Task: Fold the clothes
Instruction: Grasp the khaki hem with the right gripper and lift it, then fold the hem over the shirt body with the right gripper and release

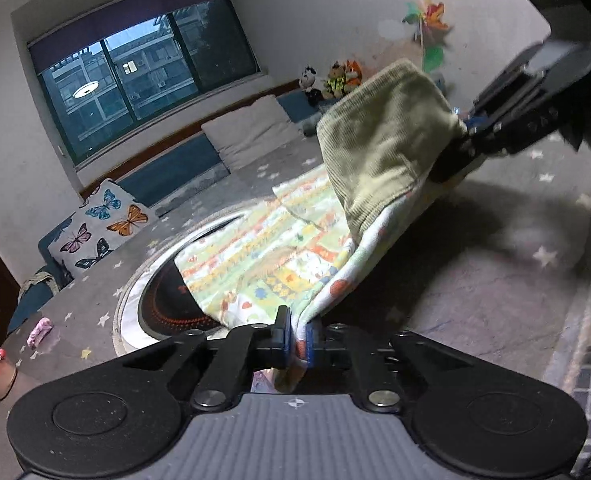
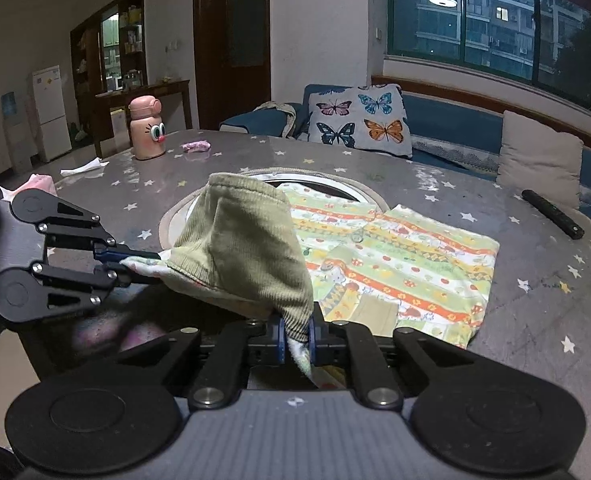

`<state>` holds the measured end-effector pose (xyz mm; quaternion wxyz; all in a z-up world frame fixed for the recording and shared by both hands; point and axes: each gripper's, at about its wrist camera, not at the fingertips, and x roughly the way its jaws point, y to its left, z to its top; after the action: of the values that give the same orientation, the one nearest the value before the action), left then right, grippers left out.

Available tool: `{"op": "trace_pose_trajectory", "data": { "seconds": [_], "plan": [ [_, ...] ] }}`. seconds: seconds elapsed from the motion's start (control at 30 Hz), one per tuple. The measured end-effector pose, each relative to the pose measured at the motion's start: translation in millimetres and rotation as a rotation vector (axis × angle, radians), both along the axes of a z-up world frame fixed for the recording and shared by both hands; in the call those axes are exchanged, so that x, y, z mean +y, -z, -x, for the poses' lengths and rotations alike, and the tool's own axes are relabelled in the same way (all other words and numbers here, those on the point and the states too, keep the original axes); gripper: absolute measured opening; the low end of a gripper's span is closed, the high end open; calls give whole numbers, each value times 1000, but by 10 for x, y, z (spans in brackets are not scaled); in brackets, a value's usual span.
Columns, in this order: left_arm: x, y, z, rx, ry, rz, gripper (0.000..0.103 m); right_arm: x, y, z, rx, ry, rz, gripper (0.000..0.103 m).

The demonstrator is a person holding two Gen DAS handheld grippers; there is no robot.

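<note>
Pinched between the pressed-together jaws of the left gripper was one corner of the shirt, a printed child's garment with a green corduroy lining. Likewise the right gripper clamped the neighbouring corner, its jaws closed on cloth. Between the two grips the held edge hung lifted above the table, the green side turned outward, while the remainder of the shirt lay flat on the star-patterned cloth, partly over the round inset cooktop. Beyond stood a pink bottle, and a remote lay near the far edge. Probable hazards: uneven travel of the two grippers would skew the fold, and a thin pinch near the corner might slip, dropping the edge short.
</note>
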<state>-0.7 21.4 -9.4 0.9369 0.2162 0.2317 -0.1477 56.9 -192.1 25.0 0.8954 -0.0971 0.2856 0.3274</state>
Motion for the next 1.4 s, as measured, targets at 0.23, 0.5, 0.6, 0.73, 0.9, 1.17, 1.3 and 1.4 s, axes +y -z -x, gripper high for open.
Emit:
{"op": "trace_pose_trajectory", "data": {
  "seconds": [0.23,0.5,0.6,0.73,0.9,1.17,1.3,1.4],
  "plan": [
    [26,-309,432,44,50,72,7,-195,-243,400,10,-44,-33,9],
    [87,-679,763,78,87,161,7,-329,-612,861,15,-126,-20,8],
    [138,-717,551,79,63,196,7,-295,-666,743,-2,-127,-11,8],
    [214,-690,142,106,19,231,8,-222,-679,337,5,-108,-14,8],
    [314,-548,-535,181,-40,260,8,-101,-575,-238,38,-86,3,8],
    [383,-28,-1298,344,-152,292,11,102,-33,-1072,147,14,36,12],
    [378,51,-1297,339,-162,290,15,6,71,-1203,170,74,16,27],
    [361,44,-1271,332,-162,289,15,-105,10,-1144,139,92,18,35]
  ]
}}
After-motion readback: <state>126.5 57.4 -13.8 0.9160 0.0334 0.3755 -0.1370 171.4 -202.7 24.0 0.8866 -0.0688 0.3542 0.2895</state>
